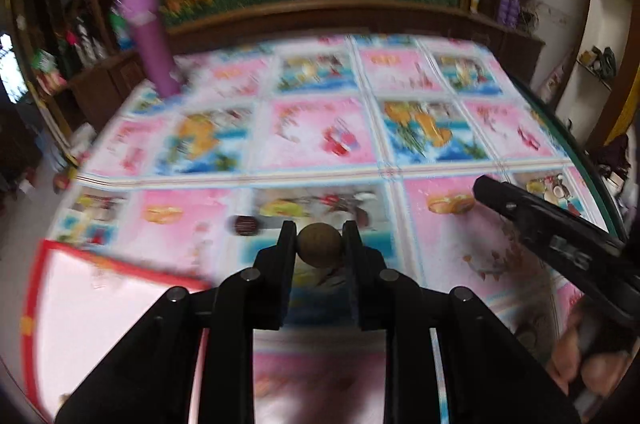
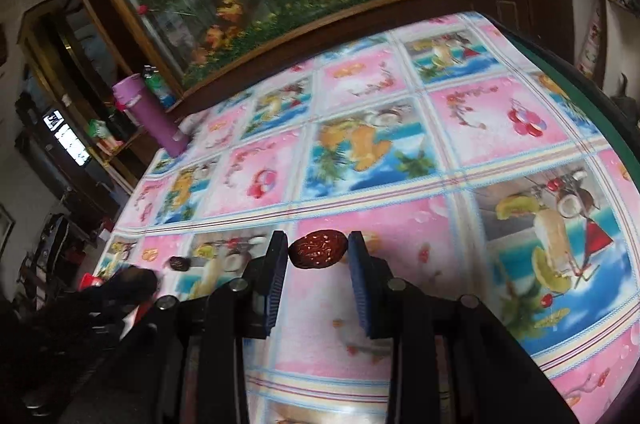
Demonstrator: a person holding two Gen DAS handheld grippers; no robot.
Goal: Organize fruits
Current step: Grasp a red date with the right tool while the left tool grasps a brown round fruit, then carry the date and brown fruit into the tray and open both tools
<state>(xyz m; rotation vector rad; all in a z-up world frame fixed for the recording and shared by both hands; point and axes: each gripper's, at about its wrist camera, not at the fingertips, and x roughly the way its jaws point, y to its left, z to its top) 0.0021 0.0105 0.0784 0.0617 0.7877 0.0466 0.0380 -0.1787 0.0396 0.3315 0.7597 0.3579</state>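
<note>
The left gripper [image 1: 319,238] has its 2 flat black fingers closed on a small round brown fruit [image 1: 319,244], dull and rough-skinned like a longan, held right at the fingertips above the table. The right gripper [image 2: 318,248] pinches a wrinkled, glossy dark-red date [image 2: 317,249], oval and lying crosswise between its ribbed blue pads [image 2: 276,284], one end against each pad near the tips.

The table carries a shiny plastic tablecloth [image 2: 400,224] printed in pink and blue squares with fruit and drink pictures. A second dark date [image 2: 179,263] lies on the cloth to the left, well apart from both grippers. A red-rimmed tray [image 1: 80,304] with a pale, smooth inside sits at the lower left of the left wrist view, cut off by the frame and by the gripper body. A purple cylindrical bottle [image 2: 150,115] stands at the far left corner.

The left wrist view is smeared by motion blur, so the cloth's print and the loose date [image 1: 245,225] look soft.
</note>
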